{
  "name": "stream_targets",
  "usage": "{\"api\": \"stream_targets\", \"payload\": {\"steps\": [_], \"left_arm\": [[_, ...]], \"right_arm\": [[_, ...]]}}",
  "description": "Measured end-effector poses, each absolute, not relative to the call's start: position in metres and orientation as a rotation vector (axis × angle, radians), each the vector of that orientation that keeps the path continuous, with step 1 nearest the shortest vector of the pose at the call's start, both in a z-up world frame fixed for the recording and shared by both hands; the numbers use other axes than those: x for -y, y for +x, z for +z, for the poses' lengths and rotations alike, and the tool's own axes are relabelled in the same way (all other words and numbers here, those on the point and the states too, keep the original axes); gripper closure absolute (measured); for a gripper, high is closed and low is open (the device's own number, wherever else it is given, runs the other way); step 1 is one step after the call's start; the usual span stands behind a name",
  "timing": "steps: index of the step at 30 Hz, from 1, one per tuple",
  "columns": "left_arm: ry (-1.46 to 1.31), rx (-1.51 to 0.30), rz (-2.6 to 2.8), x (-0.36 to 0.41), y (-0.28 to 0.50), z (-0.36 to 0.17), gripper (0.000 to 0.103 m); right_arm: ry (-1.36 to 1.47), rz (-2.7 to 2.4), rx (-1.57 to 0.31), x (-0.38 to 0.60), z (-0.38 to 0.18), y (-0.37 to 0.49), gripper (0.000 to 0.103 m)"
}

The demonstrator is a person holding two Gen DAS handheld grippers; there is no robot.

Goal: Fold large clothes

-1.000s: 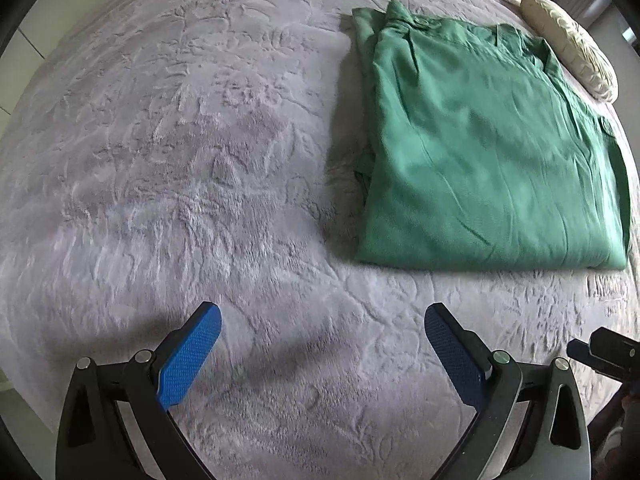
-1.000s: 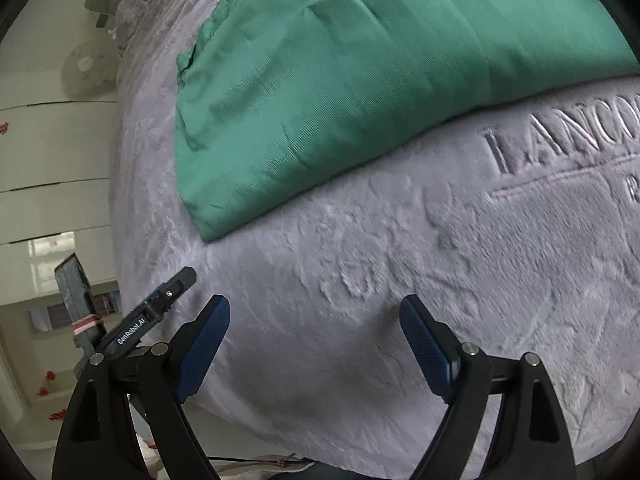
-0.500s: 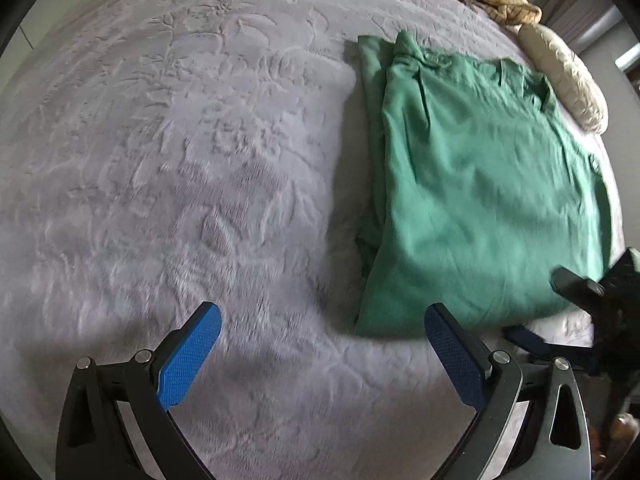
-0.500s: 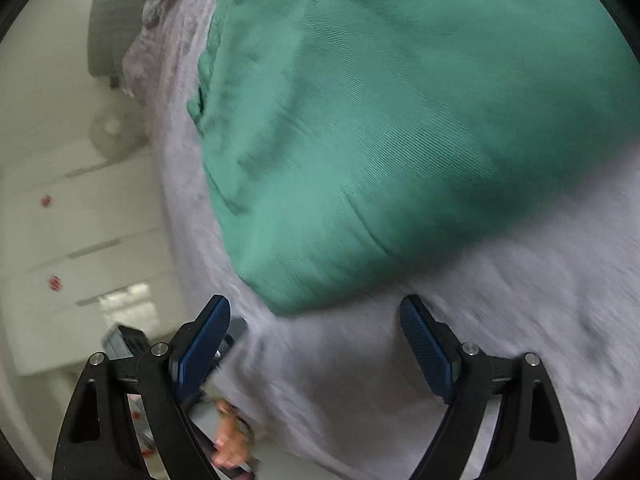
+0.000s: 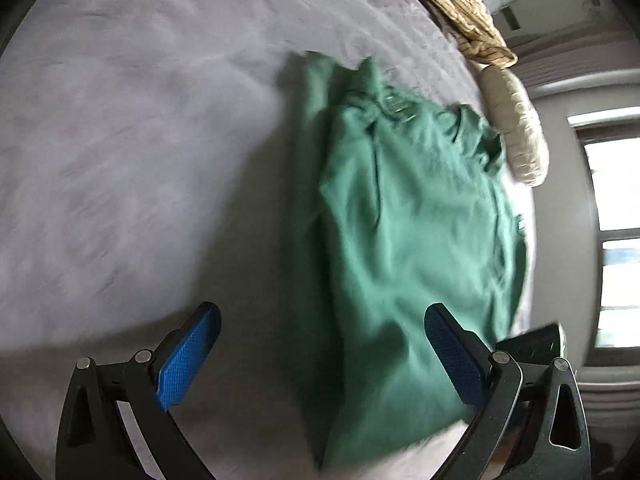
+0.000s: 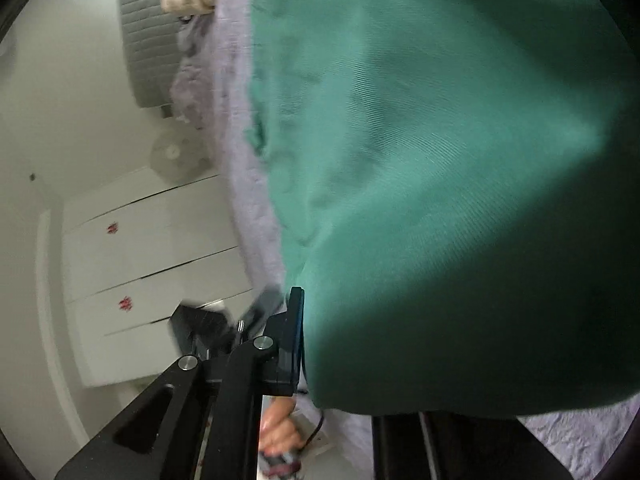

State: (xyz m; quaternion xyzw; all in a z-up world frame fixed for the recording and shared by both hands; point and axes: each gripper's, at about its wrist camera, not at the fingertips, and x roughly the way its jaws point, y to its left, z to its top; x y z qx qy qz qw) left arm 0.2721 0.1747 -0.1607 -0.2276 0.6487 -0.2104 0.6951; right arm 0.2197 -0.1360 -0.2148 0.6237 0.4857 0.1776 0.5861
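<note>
A folded green garment lies on the grey bedspread, its near edge lifted and rumpled. My left gripper is open; its right finger lies over the garment's near left corner, its left finger over bare bedspread. In the right wrist view the green garment fills the frame and drapes over my right gripper. Its left finger presses against the cloth edge; the right finger is hidden under the fabric. The right gripper appears shut on the garment's edge.
A tan striped blanket and a cream pillow lie at the bed's far end. A window is to the right. White drawers, a fan and a grey headboard show left of the bed.
Both grippers have moved in to the garment's near edge. The right gripper went from open to closed on the cloth and lifted it. The left gripper stays open, now straddling the corner.
</note>
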Motion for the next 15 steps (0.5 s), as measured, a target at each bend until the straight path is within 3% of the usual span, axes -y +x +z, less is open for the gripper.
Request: {"api": "stream_targets", "payload": {"steps": [5,6,7,10,15], "left_arm": [[-0.528,-1.52,-0.562,-0.13,0.293,-0.176,0.001],[-0.51,-1.525,-0.566,-0.122,0.289,-0.175,0.013],[-0.484,-1.531,-0.57,-0.117,0.286,-0.176,0.047],[-0.392,-1.544,-0.549,-0.099,0.284,-0.175,0.082],[-0.325,-1.46,-0.546,-0.09,0.276,-0.15,0.088]], "right_arm": [[1.376,0.473,-1.124,0.137,-0.193,0.229,0.09],[1.363,0.477,-1.129,0.136,-0.191,0.232,0.09],[1.344,0.479,-1.143,0.137,-0.189,0.233,0.09],[1.258,0.458,-1.256,0.132,-0.19,0.229,0.086],[1.091,0.462,-1.402,0.146,-0.174,0.213,0.085]]}}
